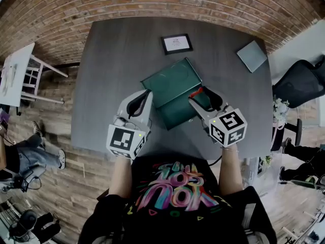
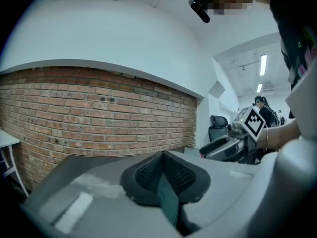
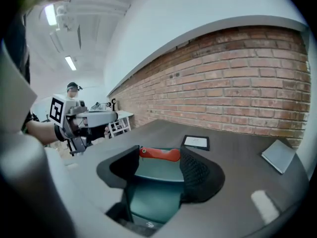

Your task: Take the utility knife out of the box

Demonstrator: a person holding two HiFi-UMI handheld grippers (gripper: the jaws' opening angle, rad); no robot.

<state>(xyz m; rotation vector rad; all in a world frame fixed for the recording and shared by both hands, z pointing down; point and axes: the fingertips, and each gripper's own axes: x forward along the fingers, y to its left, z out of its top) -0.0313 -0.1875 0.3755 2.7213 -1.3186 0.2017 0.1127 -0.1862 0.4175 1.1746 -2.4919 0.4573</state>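
A dark green box [image 1: 179, 114] lies on the grey table [image 1: 111, 75] with its lid [image 1: 170, 80] raised. My left gripper [image 1: 148, 93] is shut on the lid's left edge; in the left gripper view the thin green lid [image 2: 169, 198] runs between the closed pads [image 2: 148, 171]. My right gripper [image 1: 197, 97] is above the box's right side, shut on the red utility knife [image 1: 196, 92]. In the right gripper view the knife [image 3: 159, 154] spans crosswise between the fingertips, above the green box [image 3: 153, 195] below.
A black-framed picture [image 1: 176, 43] and a grey-blue pad [image 1: 252, 55] lie at the table's far side. An office chair [image 1: 299, 83] stands to the right and a white side table [image 1: 15, 72] to the left. A brick wall runs behind the table.
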